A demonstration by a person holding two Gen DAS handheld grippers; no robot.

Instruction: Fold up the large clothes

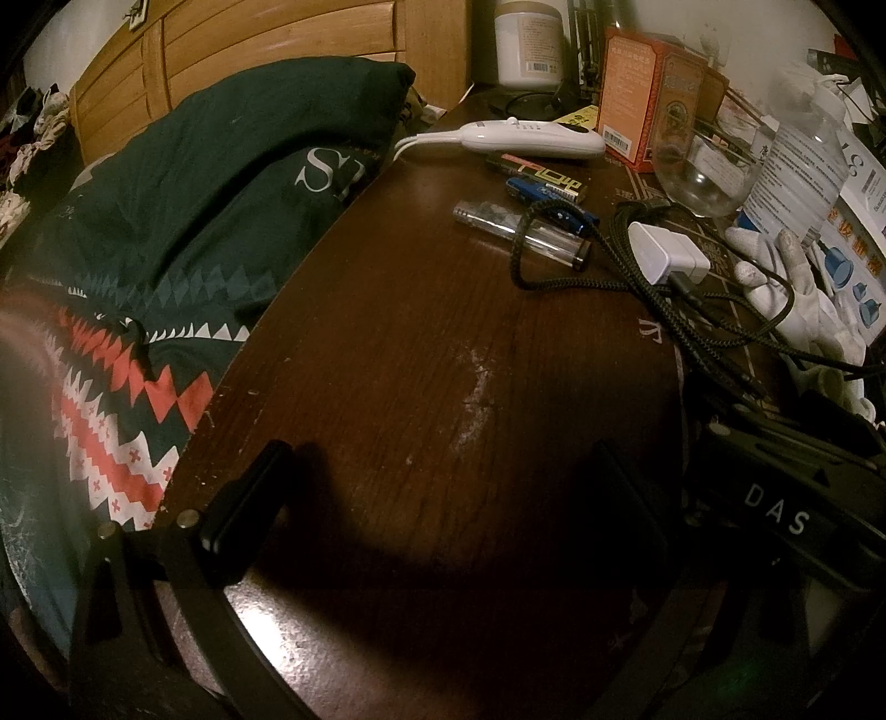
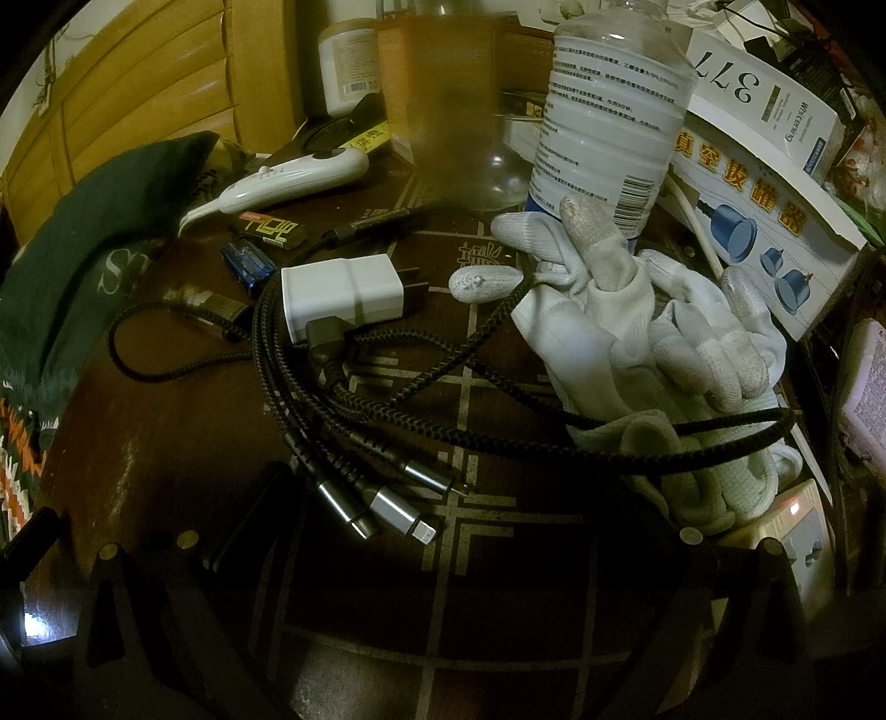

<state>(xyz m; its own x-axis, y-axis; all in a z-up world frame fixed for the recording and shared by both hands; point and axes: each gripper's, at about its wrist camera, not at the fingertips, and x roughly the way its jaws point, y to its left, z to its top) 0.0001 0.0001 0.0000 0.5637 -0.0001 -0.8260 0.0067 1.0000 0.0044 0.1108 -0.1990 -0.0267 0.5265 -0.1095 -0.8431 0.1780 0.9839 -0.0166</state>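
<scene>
A dark green cloth (image 1: pixel 183 183) with a red and white zigzag pattern lies heaped on the bed to the left of a dark wooden table (image 1: pixel 421 354); its edge also shows in the right wrist view (image 2: pixel 72 266). My left gripper (image 1: pixel 443 471) is open and empty, low over the table's bare near part, to the right of the cloth. My right gripper (image 2: pixel 459 526) is open and empty over the cluttered part of the table. The other gripper's black body marked DAS (image 1: pixel 775 515) shows at the right of the left wrist view.
On the table lie a white charger (image 2: pixel 343 296) with braided black cables (image 2: pixel 387 410), white gloves (image 2: pixel 637 343), a clear plastic bottle (image 2: pixel 609 116), lighters (image 1: pixel 545 188), a white handheld controller (image 1: pixel 531 138), boxes (image 2: pixel 758 205) and a white jar (image 1: pixel 526 44). A wooden headboard (image 1: pixel 277 39) stands behind.
</scene>
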